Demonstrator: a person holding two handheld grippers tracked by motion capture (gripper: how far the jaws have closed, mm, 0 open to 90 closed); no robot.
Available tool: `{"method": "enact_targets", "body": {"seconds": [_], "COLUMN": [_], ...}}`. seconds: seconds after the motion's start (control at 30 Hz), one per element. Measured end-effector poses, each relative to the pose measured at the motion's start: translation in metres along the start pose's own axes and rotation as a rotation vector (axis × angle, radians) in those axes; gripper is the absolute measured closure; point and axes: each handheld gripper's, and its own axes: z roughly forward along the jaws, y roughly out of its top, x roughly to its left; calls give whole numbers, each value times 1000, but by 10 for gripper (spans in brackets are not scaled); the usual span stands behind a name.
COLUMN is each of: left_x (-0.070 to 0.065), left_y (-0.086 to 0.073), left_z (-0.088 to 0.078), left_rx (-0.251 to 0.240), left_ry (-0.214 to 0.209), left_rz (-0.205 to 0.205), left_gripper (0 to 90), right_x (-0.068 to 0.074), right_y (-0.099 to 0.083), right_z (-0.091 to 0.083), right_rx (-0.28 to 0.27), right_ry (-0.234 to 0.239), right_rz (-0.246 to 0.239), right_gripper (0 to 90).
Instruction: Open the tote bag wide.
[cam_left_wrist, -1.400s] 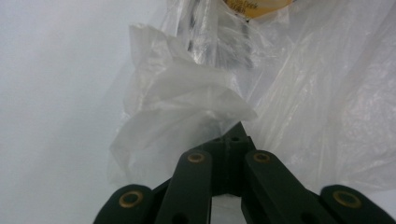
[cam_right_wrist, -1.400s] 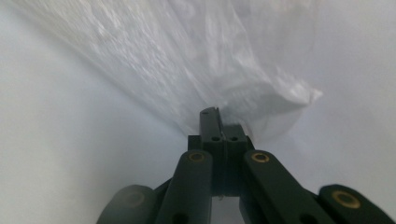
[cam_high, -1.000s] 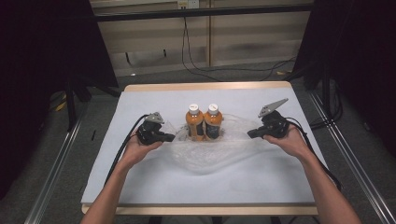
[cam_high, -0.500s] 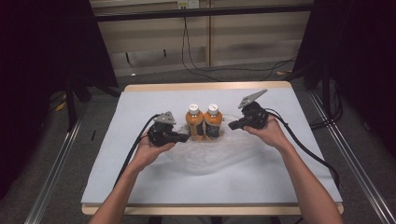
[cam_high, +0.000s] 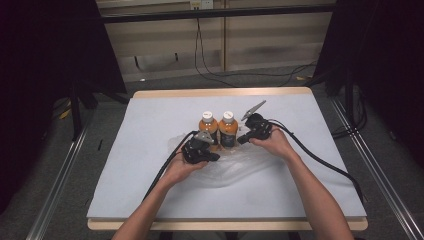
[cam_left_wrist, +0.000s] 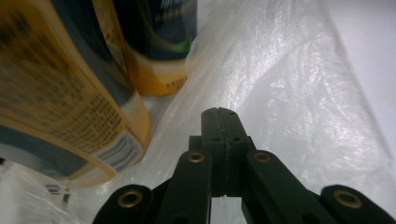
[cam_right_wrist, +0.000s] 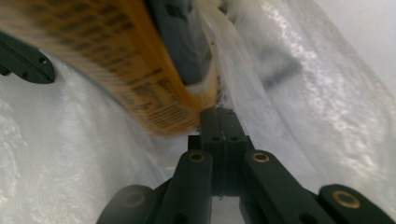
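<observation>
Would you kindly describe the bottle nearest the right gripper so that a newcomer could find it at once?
On the white table, two orange bottles stand side by side on a clear plastic bag. The one meant is the right-hand bottle; unlike its twin, it stands next to the right gripper.

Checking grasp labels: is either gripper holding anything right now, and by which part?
Nothing is held. The left gripper and right gripper both have their jaws shut with nothing between them, tips over the clear plastic bag beside the two bottles.
</observation>
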Motion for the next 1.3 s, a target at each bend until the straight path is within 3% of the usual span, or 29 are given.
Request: {"method": "enact_targets", "body": {"seconds": [0.03,0.17,0.37,0.4,0.6,0.63,0.7,0.8,0.93,1.0,1.03,1.07,1.13,1.3], "left_x": [-1,-7,-18,-20,-32,-33,-35,-36,-42,-41,-40,-41,-40,-45], "left_y": [0,-2,-11,-13,-22,-23,-29,-31,-36,-41,-43,-46,-48,-52], "left_z": [2,5,-1,0,-9,-12,-13,-15,-23,-25,-27,-26,-27,-32], "left_rx": [24,36,42,23,49,63,28,35,64,52,58,31,22,42], "left_ry": [24,14,-14,-19,-53,-91,-82,-89,-102,-111,-144,-126,-151,-160], "left_rz": [30,30,61,57,83,84,72,75,121,115,101,90,81,107], "left_gripper": [900,900,900,900,900,900,900,900,900,900,900,900,900,900], "right_x": [-2,-7,-13,-14,-19,-21,-25,-30,-29,-28,-28,-27,-27,-31], "right_y": [0,0,2,2,9,10,11,12,13,15,17,19,22,24], "right_z": [2,7,9,10,13,14,15,16,17,18,19,20,23,26], "right_rx": [2,3,-33,-37,-42,-46,-50,-65,-71,-67,-64,-61,-64,-89], "right_ry": [-2,-16,-59,-57,-105,-104,-97,-96,-119,-134,-140,-150,-159,-177], "right_rz": [3,21,74,74,116,110,127,159,163,161,158,157,162,196], "right_gripper": [900,900,900,900,900,900,900,900,900,900,900,900,900,900]}}
